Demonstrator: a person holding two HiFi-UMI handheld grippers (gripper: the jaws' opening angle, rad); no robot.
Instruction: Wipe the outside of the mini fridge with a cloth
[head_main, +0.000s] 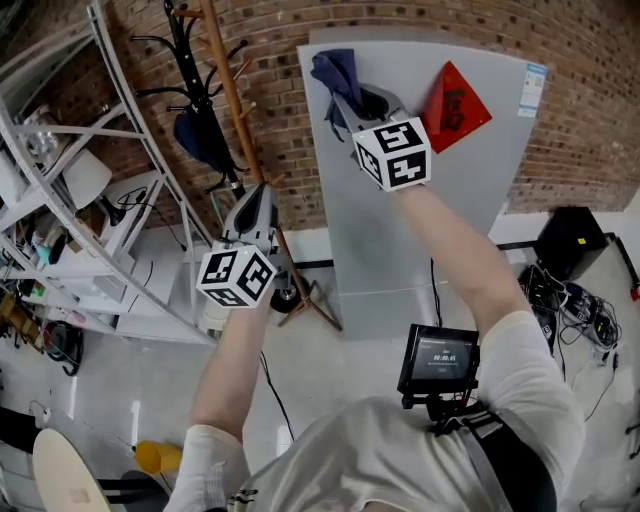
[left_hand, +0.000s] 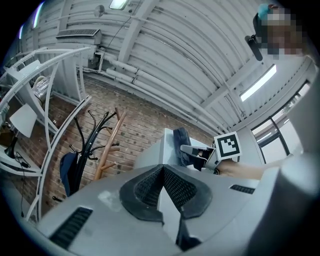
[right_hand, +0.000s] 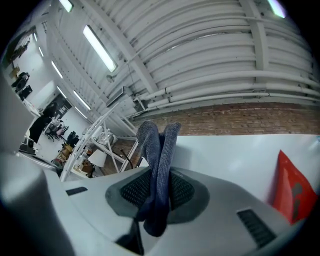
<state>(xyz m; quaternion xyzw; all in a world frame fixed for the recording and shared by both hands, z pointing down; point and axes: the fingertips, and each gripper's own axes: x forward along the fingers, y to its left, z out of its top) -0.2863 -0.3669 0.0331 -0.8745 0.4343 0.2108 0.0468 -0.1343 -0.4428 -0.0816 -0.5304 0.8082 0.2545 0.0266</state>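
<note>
R gripper clamped on the blue cloth, folded so both ends stick out past the jaws as a wiping pad. It sits at the mini fridge top-left corner, left of the fridge's red sticker; prob. starting a pass. L gripper has jaws together, empty, parked left of fridge, out of the way.

Bright, even indoor light fills all three views, coming from long ceiling tubes and, in the left gripper view, a pale washed-out window. Shadows are soft and faint; the grey fridge door carries only a dull sheen. Both gripper views bend strongly towards dark rounded corners, and their nearest parts look soft.
</note>
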